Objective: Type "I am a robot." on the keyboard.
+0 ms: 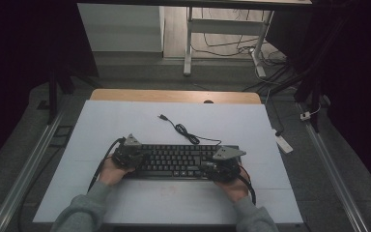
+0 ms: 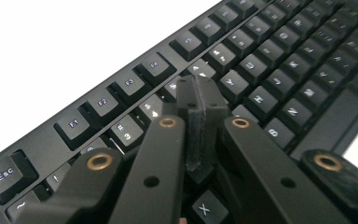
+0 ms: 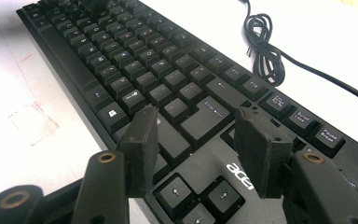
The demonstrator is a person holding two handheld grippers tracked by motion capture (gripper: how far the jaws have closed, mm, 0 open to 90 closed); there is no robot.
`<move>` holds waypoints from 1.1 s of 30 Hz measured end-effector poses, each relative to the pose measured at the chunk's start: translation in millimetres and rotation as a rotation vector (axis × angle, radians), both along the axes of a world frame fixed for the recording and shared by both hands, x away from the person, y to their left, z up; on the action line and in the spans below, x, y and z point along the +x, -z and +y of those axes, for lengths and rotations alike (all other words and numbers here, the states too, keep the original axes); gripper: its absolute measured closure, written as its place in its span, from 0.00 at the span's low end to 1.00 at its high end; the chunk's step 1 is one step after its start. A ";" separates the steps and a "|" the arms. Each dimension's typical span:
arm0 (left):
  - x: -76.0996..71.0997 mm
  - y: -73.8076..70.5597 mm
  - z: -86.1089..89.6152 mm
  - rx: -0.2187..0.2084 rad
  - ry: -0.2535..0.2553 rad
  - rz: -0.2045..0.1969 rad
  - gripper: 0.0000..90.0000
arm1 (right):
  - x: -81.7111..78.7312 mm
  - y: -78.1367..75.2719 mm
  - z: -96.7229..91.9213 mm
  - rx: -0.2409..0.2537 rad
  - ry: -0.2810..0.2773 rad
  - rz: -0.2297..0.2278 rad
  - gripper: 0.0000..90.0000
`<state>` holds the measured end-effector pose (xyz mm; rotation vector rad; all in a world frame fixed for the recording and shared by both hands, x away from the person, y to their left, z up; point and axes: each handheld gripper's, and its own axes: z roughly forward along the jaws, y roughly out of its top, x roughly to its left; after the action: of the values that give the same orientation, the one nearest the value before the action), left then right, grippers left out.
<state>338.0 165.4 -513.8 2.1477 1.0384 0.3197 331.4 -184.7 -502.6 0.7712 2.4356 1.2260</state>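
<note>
A black keyboard [image 1: 176,161] lies across the near middle of the white table top [image 1: 125,125]. Its black cable [image 1: 183,130] runs in a coil away toward the far side. My left gripper [image 1: 135,157] rests over the keyboard's left end. In the left gripper view its jaws are shut, pads together and nothing between them [image 2: 199,116], just above the number and letter keys [image 2: 261,60]. My right gripper [image 1: 212,166] sits over the keyboard's right end. Its jaws stand open [image 3: 193,116] above the Enter key [image 3: 205,119] and the arrow keys [image 3: 200,193], gripping nothing.
The coiled cable [image 3: 265,56] lies on the table beyond the keyboard. A wooden table edge [image 1: 174,95] borders the far side. A desk frame [image 1: 188,43] and loose floor cables stand beyond. A white power strip [image 1: 284,143] lies on the floor at right.
</note>
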 end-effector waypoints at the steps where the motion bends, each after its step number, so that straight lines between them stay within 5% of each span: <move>1: -1.0 -1.5 1.1 -0.015 -0.002 -0.003 0.94 | 0.0 -0.1 -0.1 0.000 0.000 -0.001 0.56; 11: -15.5 -16.4 11.3 -0.099 0.019 -0.032 0.67 | 0.2 0.3 -0.2 -0.001 -0.001 0.003 0.56; 19: -27.7 -19.5 19.1 -0.097 0.015 -0.024 0.45 | -0.2 -0.6 -0.8 0.004 0.000 -0.001 0.56; 33: -28.9 -18.0 22.2 -0.096 0.018 -0.013 0.39 | -0.1 -0.2 -0.5 0.001 -0.001 0.000 0.56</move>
<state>309.1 187.6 -495.7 2.0654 1.0065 0.2694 331.3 -185.1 -502.4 0.7706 2.4358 1.2276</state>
